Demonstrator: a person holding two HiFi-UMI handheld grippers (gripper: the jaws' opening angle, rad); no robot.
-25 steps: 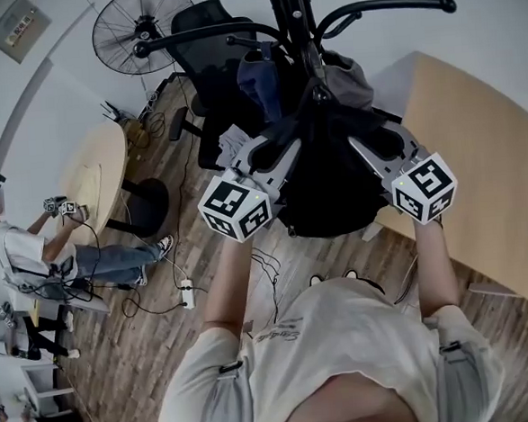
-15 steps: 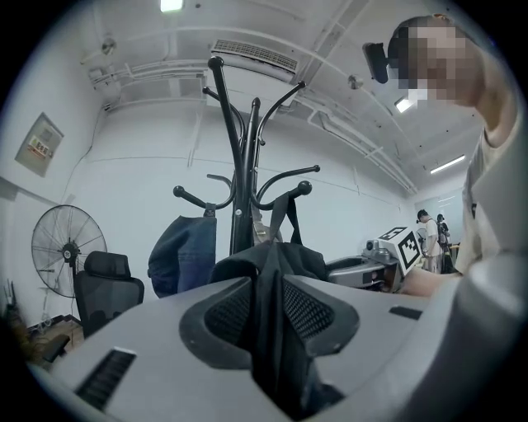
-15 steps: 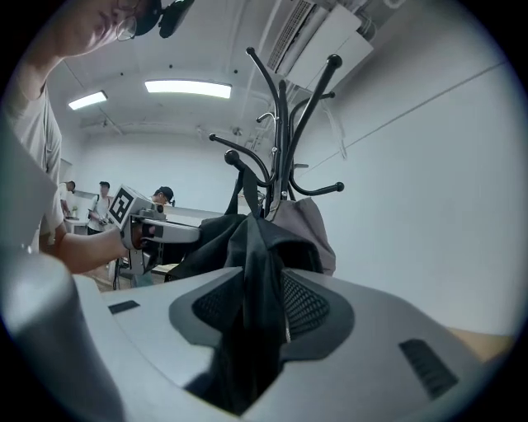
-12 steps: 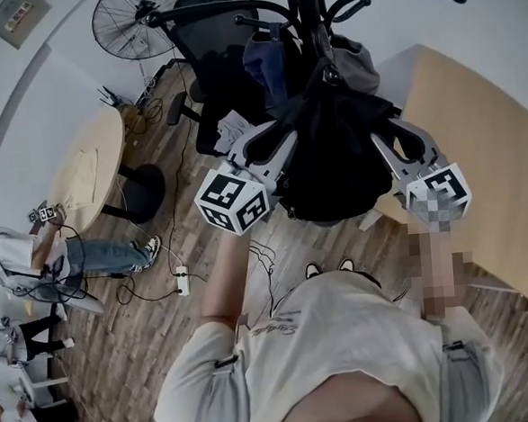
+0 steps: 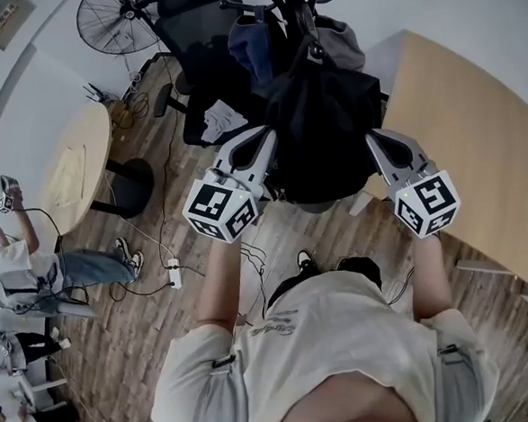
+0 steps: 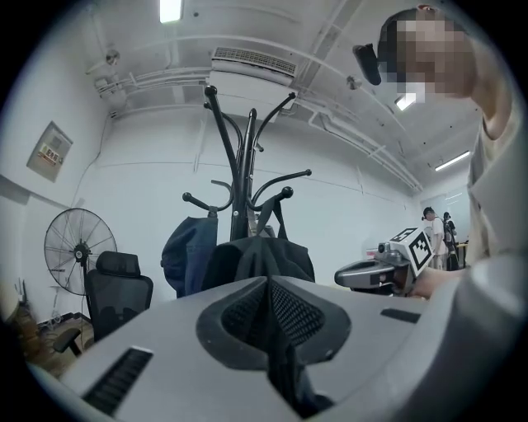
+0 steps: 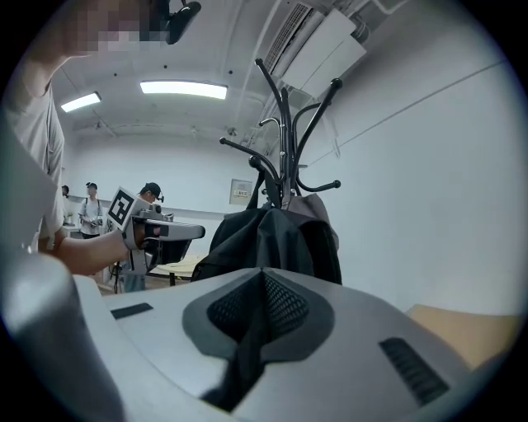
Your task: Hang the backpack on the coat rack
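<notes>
Backpack (image 5: 326,129) between grippers (image 5: 266,139) (image 5: 374,139), seemingly untouched

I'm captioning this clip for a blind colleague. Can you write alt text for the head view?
A black backpack hangs on a coat rack, seen from above. The left gripper and right gripper, both shut and empty, point toward it from either side. A wooden table stands at right, an office chair at left.

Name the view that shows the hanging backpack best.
Left gripper view: the backpack faces the camera, hanging from the coat rack. The right gripper view shows its side, and the head view shows only its top.
</notes>
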